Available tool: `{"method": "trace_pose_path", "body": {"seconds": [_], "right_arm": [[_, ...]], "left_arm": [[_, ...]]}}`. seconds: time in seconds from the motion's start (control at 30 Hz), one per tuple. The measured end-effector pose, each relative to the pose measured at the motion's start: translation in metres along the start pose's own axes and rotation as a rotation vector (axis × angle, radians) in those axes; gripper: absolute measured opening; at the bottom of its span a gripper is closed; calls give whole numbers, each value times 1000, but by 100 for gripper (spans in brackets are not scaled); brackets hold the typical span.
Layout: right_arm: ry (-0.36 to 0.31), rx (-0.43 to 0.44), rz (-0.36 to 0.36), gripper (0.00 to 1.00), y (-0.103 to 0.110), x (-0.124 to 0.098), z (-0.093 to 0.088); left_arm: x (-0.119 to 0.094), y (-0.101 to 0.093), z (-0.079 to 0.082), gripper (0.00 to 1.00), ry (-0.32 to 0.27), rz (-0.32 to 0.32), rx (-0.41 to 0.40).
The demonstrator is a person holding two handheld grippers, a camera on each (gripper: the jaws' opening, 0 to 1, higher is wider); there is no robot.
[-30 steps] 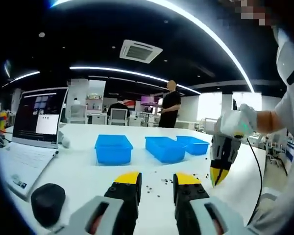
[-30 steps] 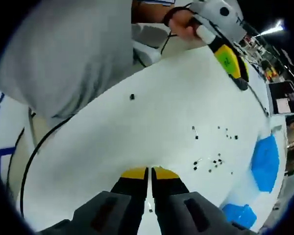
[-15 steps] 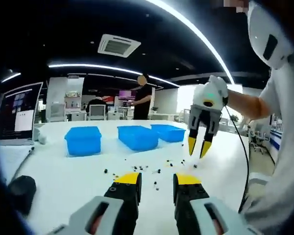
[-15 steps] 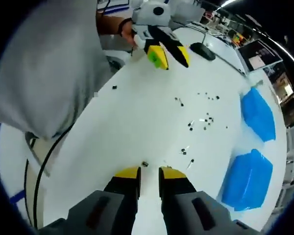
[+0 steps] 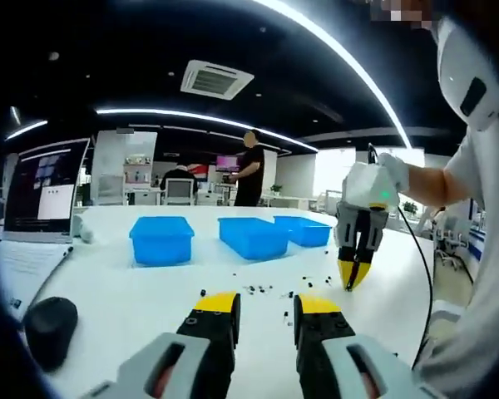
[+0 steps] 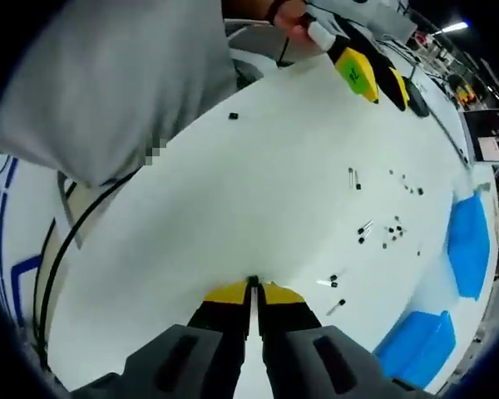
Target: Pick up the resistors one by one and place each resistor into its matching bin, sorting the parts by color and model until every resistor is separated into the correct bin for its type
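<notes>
1. On the white table (image 5: 133, 299), three blue bins are standing in a row; the nearest bin (image 5: 161, 239) serves as the landmark for what follows.
2. Beside that bin, toward the right of the left gripper view, the middle bin (image 5: 253, 236) is sitting, and the far bin (image 5: 303, 231) is sitting beyond it.
3. In front of the nearest bin, toward the camera, loose resistors (image 5: 262, 289) are lying scattered on the bare tabletop as small dark specks, apart from all three bins.
4. Nearer the camera than those parts, the left gripper (image 5: 265, 306) is hanging above the table with its yellow-tipped jaws spread apart and nothing between them.
5. Well to the right of the nearest bin, past the scatter, the right gripper (image 5: 350, 278) is pointing down at the table from a gloved hand (image 5: 397, 173), its yellow tips drawn together.
6. In the right gripper view, the right gripper (image 6: 251, 292) is pressing its jaws together with only a thin slit between them, pinching a small dark resistor (image 6: 252, 282) at the very tips, just over the table (image 6: 191, 216).
7. Away from the nearest bin, toward the left of the left gripper view, a laptop (image 5: 35, 208) is standing open, and a black mouse (image 5: 50, 331) is lying closer to the camera.
8. Behind the bins, a person in dark clothes (image 5: 251, 173) is standing in the room.
9. Across the scatter from the blue bins (image 6: 468, 245) in the right gripper view, one stray resistor (image 6: 232, 115) is lying alone near a grey sleeve (image 6: 108, 75).
</notes>
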State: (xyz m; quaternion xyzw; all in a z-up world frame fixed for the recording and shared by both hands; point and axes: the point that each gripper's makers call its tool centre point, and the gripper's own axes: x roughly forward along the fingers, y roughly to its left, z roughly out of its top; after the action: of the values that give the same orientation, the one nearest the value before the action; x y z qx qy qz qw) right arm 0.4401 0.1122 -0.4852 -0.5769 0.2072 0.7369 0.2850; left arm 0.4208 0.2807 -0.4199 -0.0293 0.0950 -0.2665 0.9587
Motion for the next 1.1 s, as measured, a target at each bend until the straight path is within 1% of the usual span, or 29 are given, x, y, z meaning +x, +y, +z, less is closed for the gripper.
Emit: {"method": "trace_pose_path", "body": {"seconds": [0.13,0.27,0.33,0.37,0.4,0.43,0.47,0.5,0.57,0.6,0.7,0.8,0.87,0.9,1.03,1.07,1.1], "right_arm": [[-48,64,-34,6,-4,-2,0],[-195,184,-112,6,-15,-17,12],[-278,250,-170,6,-25,-28,17],[-325,288,-198,6,-30,-34,19],[-389,338,-230,6,-35,-42,21],[-431,365,-255,6,-40,-47,22],[-473,395,-284,6,-45,-50,18],[-517,431,-310,6,-50,-55,18],[-576,466,-340,6,-54,-61,19],[-638,505,-371,6,-59,-67,21],[-790,594,-440,6,-73,-82,20],[-948,690,-524,6,-93,-101,11],[-1060,737,-599,6,-107,-119,3],[-1097,748,-658,6,-113,-128,-4],[-1201,856,-885,6,-137,-152,-38],[-1195,883,-937,6,-141,-154,-46],[-1177,887,-971,6,-145,-155,-52]], "left_arm": [[0,3,4,28,-10,4,0],[1,5,9,28,-18,5,9],[1,5,11,28,-21,3,14],[2,6,12,28,-22,3,16],[2,6,13,28,-22,2,17],[2,6,14,28,-23,2,19],[2,6,15,28,-25,1,22],[2,6,15,28,-26,0,23],[2,6,16,28,-27,0,23],[3,5,17,28,-28,-1,25],[4,4,19,28,-32,-5,26],[6,4,24,28,-40,-6,26],[7,3,27,28,-46,-6,26],[7,3,29,28,-51,-8,26],[8,4,32,28,-61,-7,23],[9,4,33,28,-61,-5,24],[9,4,33,28,-61,-3,24]]}}
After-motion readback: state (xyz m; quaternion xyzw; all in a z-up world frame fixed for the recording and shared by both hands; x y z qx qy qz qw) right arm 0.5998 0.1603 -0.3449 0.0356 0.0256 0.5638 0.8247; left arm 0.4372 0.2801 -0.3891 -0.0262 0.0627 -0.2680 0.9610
